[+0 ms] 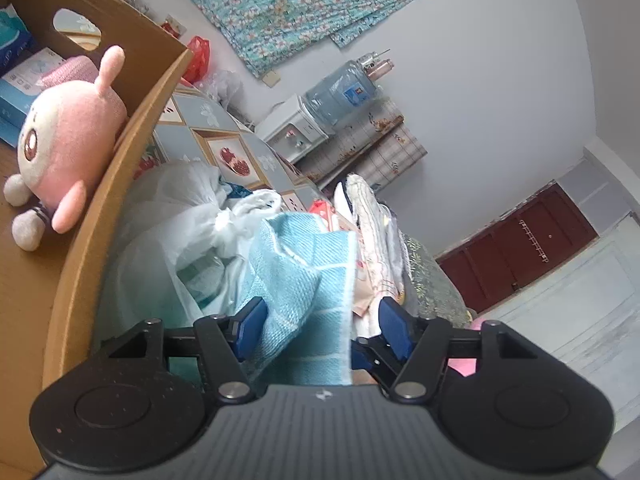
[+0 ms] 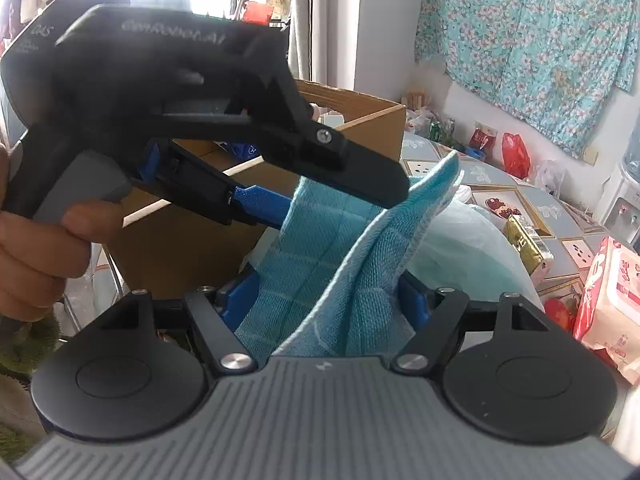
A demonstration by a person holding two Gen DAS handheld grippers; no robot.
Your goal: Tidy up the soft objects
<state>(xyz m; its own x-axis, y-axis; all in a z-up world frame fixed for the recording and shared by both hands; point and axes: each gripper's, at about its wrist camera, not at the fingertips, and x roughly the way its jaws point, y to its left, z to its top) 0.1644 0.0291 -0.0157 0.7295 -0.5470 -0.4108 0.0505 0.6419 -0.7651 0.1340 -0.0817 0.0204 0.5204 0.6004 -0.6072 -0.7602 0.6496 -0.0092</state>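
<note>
A pale wall with a flowery teal cloth (image 2: pixel 528 40) hanging on it stands behind a counter (image 2: pixel 496 178) that has a picture-tile cover. On the counter sits a big cardboard box (image 1: pixel 132 60). Inside the box a pink plush toy (image 1: pixel 66 136) leans on the side wall, and some blue packs (image 1: pixel 20 76) lie behind it. Just outside the box lie white plastic bags (image 1: pixel 192 200) and a pile of folded cloths (image 1: pixel 372 232). A light blue towel (image 2: pixel 344 260) is in the middle, close to the box, and it runs between the fingers of both tools. The left tool (image 1: pixel 320 320) has its fingers apart, with the towel hanging loose in the gap. The right tool (image 2: pixel 320 300) is spread too, though the towel may brush its blue pads; that part is hard to see. A hand (image 2: pixel 36 240) grips the left tool's handle. A water cooler (image 1: pixel 320 112) stands by the wall.
</note>
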